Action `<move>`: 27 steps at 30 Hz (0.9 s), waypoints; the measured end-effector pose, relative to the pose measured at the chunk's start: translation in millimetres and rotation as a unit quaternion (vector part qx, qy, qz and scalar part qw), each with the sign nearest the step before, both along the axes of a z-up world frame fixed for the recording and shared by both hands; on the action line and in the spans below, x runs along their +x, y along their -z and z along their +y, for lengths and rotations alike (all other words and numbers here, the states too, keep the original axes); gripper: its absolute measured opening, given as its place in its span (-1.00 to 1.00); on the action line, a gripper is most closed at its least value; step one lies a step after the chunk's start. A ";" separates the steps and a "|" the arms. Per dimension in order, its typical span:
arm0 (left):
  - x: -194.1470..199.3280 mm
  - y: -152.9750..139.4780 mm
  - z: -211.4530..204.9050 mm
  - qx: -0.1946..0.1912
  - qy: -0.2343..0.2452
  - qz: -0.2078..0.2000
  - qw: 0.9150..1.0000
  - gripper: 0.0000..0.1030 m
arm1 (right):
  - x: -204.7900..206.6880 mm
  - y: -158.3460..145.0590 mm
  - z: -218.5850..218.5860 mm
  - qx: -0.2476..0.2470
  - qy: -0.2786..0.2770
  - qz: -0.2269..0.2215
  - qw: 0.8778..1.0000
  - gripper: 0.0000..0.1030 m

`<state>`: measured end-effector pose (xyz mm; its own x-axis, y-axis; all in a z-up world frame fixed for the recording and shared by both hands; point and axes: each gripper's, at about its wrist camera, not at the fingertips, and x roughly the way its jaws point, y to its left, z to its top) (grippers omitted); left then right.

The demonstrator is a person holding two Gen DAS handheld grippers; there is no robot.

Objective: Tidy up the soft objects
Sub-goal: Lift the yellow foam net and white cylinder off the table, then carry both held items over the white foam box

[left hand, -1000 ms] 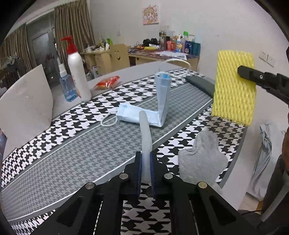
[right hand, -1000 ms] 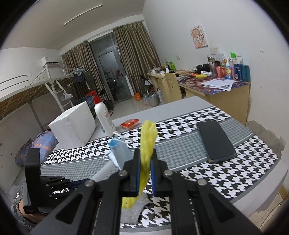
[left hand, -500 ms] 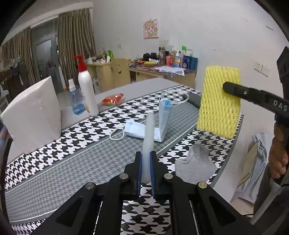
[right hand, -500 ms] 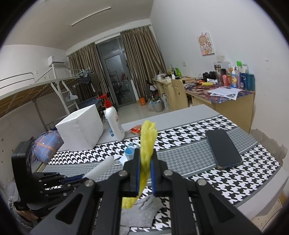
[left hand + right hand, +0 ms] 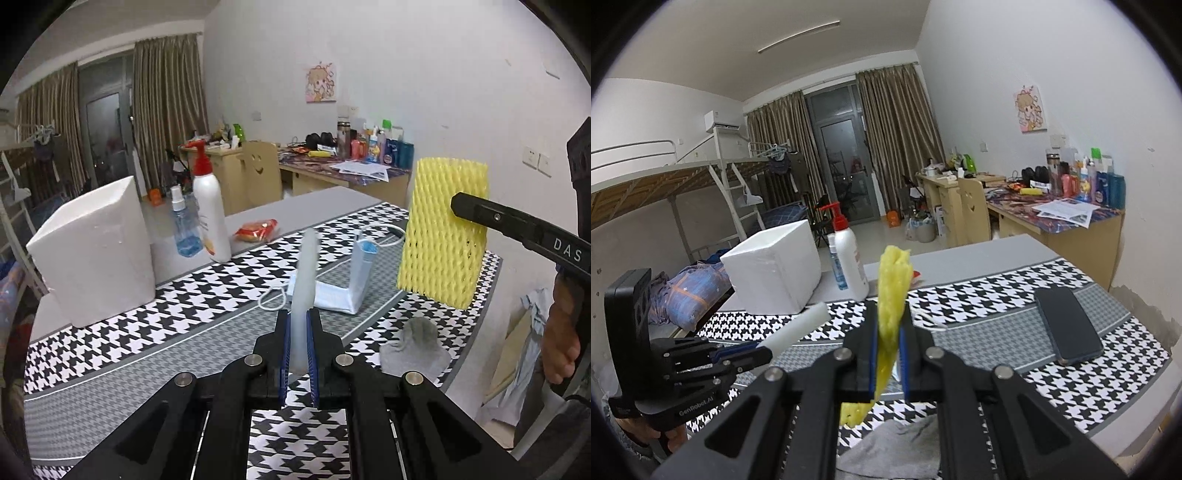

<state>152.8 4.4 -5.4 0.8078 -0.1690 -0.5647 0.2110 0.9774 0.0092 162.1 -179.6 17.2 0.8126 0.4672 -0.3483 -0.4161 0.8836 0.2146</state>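
Note:
My left gripper (image 5: 298, 343) is shut on a white foam strip (image 5: 304, 273) and holds it up above the houndstooth table (image 5: 110, 354). The strip also shows in the right wrist view (image 5: 798, 328), with the left gripper (image 5: 761, 350) at the left. My right gripper (image 5: 888, 350) is shut on a yellow foam net sleeve (image 5: 892, 295), raised above the table; the sleeve hangs at the right of the left wrist view (image 5: 443, 232). A grey sock (image 5: 415, 347) lies near the table's front right edge. Blue face masks (image 5: 343, 280) lie mid-table.
A white foam box (image 5: 96, 251) stands at the table's left. A white pump bottle (image 5: 210, 214), a small blue spray bottle (image 5: 184, 229) and a red snack packet (image 5: 256, 229) stand behind. A black phone (image 5: 1067, 325) lies at the right end.
Both grippers have risen with their foam pieces still held, so the table looks lower and farther. The masks and the sock have not moved.

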 end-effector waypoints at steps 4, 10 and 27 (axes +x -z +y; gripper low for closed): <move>-0.9 -5.8 10.2 0.002 -0.013 -0.008 1.000 -0.82 | 2.0 -2.3 10.8 -0.003 -0.007 -0.008 1.000 -0.75; -2.7 -14.8 23.2 0.003 -0.026 -0.023 0.999 -0.82 | 11.1 -6.6 24.2 -0.002 -0.022 -0.002 1.000 -0.75; -0.7 -40.2 61.5 -0.005 -0.072 -0.059 0.996 -0.82 | 24.8 -24.2 71.7 -0.021 -0.063 -0.032 0.997 -0.75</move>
<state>152.1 65.9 34.8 0.8851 -0.0515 -0.4626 0.0658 0.9977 0.0149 186.9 -108.0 41.4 0.7693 0.5536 -0.3189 -0.5369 0.8307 0.1471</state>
